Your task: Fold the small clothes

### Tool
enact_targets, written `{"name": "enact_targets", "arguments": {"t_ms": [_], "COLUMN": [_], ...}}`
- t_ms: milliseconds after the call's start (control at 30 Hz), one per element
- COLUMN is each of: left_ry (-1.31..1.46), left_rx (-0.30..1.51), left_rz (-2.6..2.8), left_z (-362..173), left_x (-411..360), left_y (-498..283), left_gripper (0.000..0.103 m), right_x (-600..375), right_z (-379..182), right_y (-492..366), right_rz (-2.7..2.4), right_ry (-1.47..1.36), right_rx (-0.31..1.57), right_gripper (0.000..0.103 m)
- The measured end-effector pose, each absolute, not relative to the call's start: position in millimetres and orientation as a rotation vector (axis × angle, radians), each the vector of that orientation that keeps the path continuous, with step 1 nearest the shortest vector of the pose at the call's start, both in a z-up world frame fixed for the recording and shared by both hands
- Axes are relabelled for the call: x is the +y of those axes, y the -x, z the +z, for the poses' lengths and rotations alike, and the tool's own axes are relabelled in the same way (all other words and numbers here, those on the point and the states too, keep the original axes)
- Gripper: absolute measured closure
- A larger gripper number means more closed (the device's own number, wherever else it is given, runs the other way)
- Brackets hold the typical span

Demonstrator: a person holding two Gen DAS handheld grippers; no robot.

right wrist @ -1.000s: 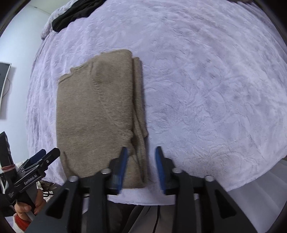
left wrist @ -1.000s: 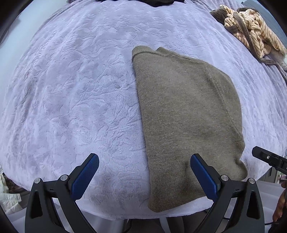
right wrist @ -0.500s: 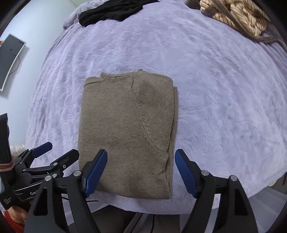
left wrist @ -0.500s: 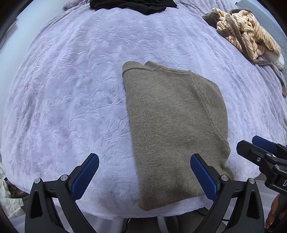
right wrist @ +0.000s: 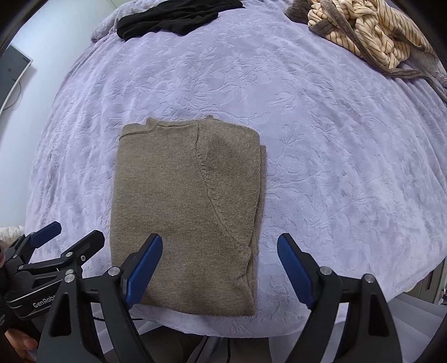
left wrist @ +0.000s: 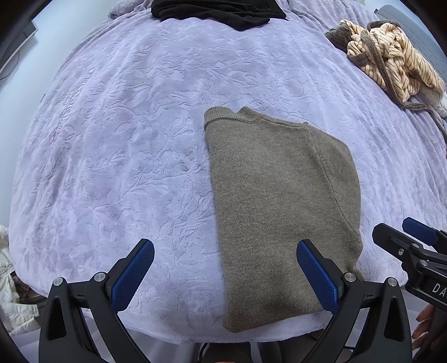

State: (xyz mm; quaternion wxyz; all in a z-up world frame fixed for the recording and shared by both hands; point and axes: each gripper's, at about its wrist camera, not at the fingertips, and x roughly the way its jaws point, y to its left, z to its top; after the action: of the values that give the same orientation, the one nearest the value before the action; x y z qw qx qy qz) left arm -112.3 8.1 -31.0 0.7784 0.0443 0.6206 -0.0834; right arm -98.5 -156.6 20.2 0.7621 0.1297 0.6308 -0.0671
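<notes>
A folded olive-brown knit sweater (left wrist: 282, 201) lies flat near the front edge of the lilac embossed bedspread (left wrist: 125, 145); it also shows in the right wrist view (right wrist: 184, 212). My left gripper (left wrist: 225, 272) is open and empty, above the sweater's near left edge. My right gripper (right wrist: 219, 268) is open and empty, above the sweater's near right corner. Each gripper shows at the side of the other's view, the right one (left wrist: 405, 245) and the left one (right wrist: 67, 243).
A striped cream and brown garment pile (left wrist: 391, 58) lies at the far right, also in the right wrist view (right wrist: 366, 30). A black garment (left wrist: 218, 11) lies at the far edge, also in the right wrist view (right wrist: 170, 16). The bed's front edge (right wrist: 223, 326) is just below the grippers.
Both grippers have pulled back and up from the sweater. My right gripper, nearly shut at the sweater's right edge a second ago, has opened wide. The sweater lies still.
</notes>
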Motion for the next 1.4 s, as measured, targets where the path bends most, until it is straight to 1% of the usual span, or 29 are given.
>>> {"name": "enact_targets", "arguments": {"t_ms": [567,1400], "left_ry": [-0.096,-0.119], "left_rx": [1.343,1.336], "left_rz": [-0.158,-0.167], "left_z": [-28.5,-23.3], "left_x": [10.3,0.7], "left_y": [105.8,117.8], "left_gripper": [0.001,0.001], "right_x": [-162.4,-164.7], "right_z": [18.1,16.5], "right_y": [86.6,98.4], "right_rz": [-0.192,-0.205], "right_ry": [-0.281,-0.302], "right_rx": [1.402,1.403], "right_gripper": [0.016,0.016]}}
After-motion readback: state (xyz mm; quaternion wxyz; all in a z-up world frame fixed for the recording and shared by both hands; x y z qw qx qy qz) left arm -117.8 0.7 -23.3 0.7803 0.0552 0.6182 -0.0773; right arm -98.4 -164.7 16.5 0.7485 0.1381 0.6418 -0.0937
